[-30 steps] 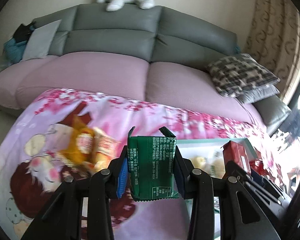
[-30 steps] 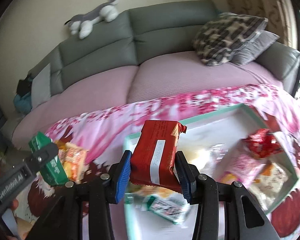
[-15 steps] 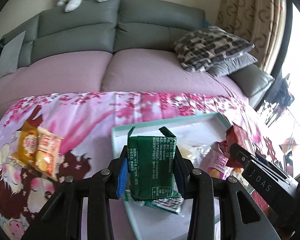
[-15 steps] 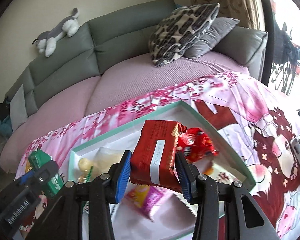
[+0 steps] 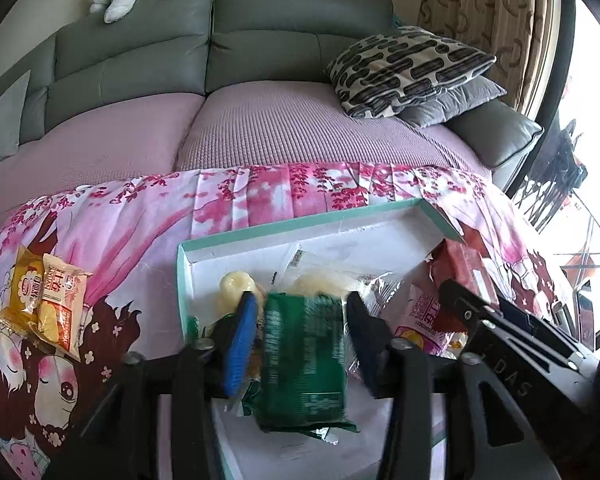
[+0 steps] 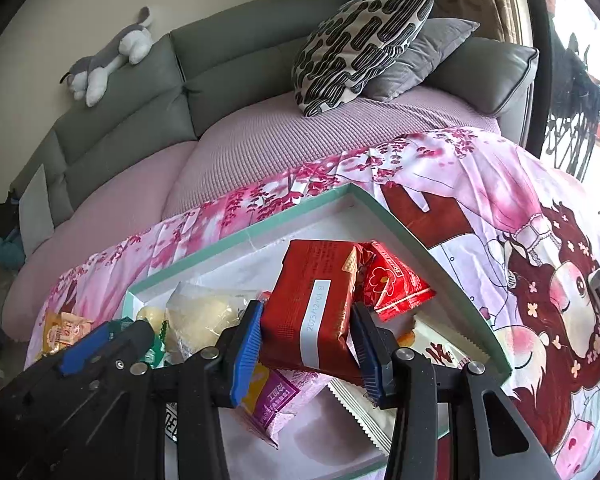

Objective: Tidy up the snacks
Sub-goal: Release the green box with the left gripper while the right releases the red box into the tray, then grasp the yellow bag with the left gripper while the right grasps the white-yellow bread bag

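A teal-rimmed white tray [image 5: 300, 222] lies on the pink cartoon cloth and holds several snack packets. My left gripper [image 5: 300, 300] hangs over the tray's left part. Its jaws are opening, and the green packet [image 5: 304, 360] between them is blurred and free of both pads. My right gripper [image 6: 306, 308] is shut on a red packet [image 6: 308, 276] above the tray's right part. In the left wrist view the right gripper [image 5: 472, 312] shows at the right edge with its red packet [image 5: 464, 268]. The left gripper [image 6: 128, 330] shows at the lower left of the right wrist view.
Two orange and yellow packets [image 5: 44, 304] lie on the cloth left of the tray. In the tray are pale bun packets [image 6: 204, 312], a small red packet [image 6: 392, 284] and a pink one [image 6: 276, 396]. Behind stands a sofa [image 5: 260, 128] with pillows [image 5: 408, 68].
Both grippers moved right from the cloth to above the tray. The left jaws spread and the green packet slipped lower. The right gripper kept its red packet.
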`<state>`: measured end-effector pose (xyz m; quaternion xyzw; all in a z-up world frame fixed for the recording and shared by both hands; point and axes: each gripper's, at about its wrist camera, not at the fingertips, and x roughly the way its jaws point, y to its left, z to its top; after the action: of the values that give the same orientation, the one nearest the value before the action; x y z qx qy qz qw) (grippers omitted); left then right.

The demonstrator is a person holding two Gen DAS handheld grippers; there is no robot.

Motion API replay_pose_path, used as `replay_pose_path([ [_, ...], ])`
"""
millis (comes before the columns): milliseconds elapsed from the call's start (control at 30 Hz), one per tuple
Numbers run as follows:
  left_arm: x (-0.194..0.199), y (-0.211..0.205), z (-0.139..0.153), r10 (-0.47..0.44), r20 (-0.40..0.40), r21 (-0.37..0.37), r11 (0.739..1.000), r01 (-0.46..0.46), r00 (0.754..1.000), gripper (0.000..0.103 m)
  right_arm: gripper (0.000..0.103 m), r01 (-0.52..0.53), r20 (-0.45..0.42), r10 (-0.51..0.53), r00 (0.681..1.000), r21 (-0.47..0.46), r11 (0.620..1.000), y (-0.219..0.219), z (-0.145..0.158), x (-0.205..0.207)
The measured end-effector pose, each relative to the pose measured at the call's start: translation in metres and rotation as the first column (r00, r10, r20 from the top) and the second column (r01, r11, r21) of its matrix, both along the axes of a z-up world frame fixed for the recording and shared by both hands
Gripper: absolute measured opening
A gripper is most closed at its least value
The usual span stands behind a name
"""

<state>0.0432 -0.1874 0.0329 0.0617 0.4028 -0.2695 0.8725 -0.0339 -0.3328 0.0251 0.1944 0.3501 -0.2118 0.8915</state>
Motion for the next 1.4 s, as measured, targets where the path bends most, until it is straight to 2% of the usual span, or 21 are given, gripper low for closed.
replay_pose_path([
  [67,0.0,0.004,0.003,0.008,0.008,-0.002,1.0,-0.008,1.0,0.072,0.049,-0.005,-0.001,0.005,1.0,0.004,1.0,0.0,0.0,0.0],
  [200,0.005,0.022,0.013,0.053,0.027,-0.016,0.999,-0.052,0.998,0.073,0.05,-0.008,0.003,0.008,1.0,-0.003,1.0,0.003,0.002,0.001],
  [233,0.007,0.03,0.015,0.067,0.03,-0.021,0.998,-0.067,0.997,0.075,0.055,-0.01,0.005,0.01,1.0,-0.006,1.0,0.005,0.003,0.002],
  [267,0.01,0.036,0.016,0.079,0.032,-0.025,0.997,-0.078,0.996,0.083,0.063,-0.014,0.006,0.014,1.0,-0.01,1.0,0.007,0.004,0.004],
  [300,0.014,0.046,0.017,0.101,0.035,-0.029,0.995,-0.1,0.994,0.088,0.064,-0.025,0.004,0.025,1.0,-0.019,1.0,0.012,0.005,0.006],
  [333,0.019,0.06,0.019,0.137,0.038,-0.032,0.99,-0.136,0.99,0.089,0.064,-0.034,0.004,0.034,0.999,-0.028,0.999,0.016,0.006,0.008],
  [500,0.05,0.14,0.023,0.303,0.027,-0.034,0.953,-0.303,0.952,0.089,0.064,-0.101,0.038,0.103,0.994,-0.043,0.994,0.048,0.018,0.021],
  [567,0.063,0.174,0.021,0.371,0.018,-0.013,0.929,-0.37,0.929,0.089,0.064,-0.152,0.058,0.154,0.986,-0.033,0.988,0.068,0.022,0.031],
  [700,0.086,0.225,0.012,0.436,-0.017,0.007,0.9,-0.436,0.9,0.089,0.064,-0.288,0.07,0.287,0.955,0.01,0.958,0.119,0.02,0.063],
  [800,0.103,0.247,-0.001,0.439,-0.084,-0.017,0.897,-0.442,0.894,0.089,0.064,-0.414,0.074,0.408,0.91,0.094,0.906,0.163,0.008,0.093],
  [900,0.12,0.256,-0.017,0.411,-0.152,-0.037,0.907,-0.421,0.899,0.089,0.064,-0.479,0.025,0.479,0.877,0.104,0.872,0.199,-0.009,0.115],
  [1067,0.139,0.253,-0.032,0.357,-0.21,-0.042,0.927,-0.373,0.91,0.089,0.064,-0.528,-0.019,0.536,0.844,0.143,0.837,0.23,-0.034,0.142],
  [1200,0.15,0.247,-0.038,0.325,-0.219,-0.028,0.94,-0.339,0.92,0.089,0.064,-0.55,-0.04,0.561,0.827,0.145,0.822,0.244,-0.047,0.152],
  [1400,0.162,0.246,-0.048,0.33,-0.217,0.005,0.941,-0.337,0.919,0.088,0.064,-0.568,-0.048,0.581,0.812,0.161,0.807,0.26,-0.058,0.172],
])
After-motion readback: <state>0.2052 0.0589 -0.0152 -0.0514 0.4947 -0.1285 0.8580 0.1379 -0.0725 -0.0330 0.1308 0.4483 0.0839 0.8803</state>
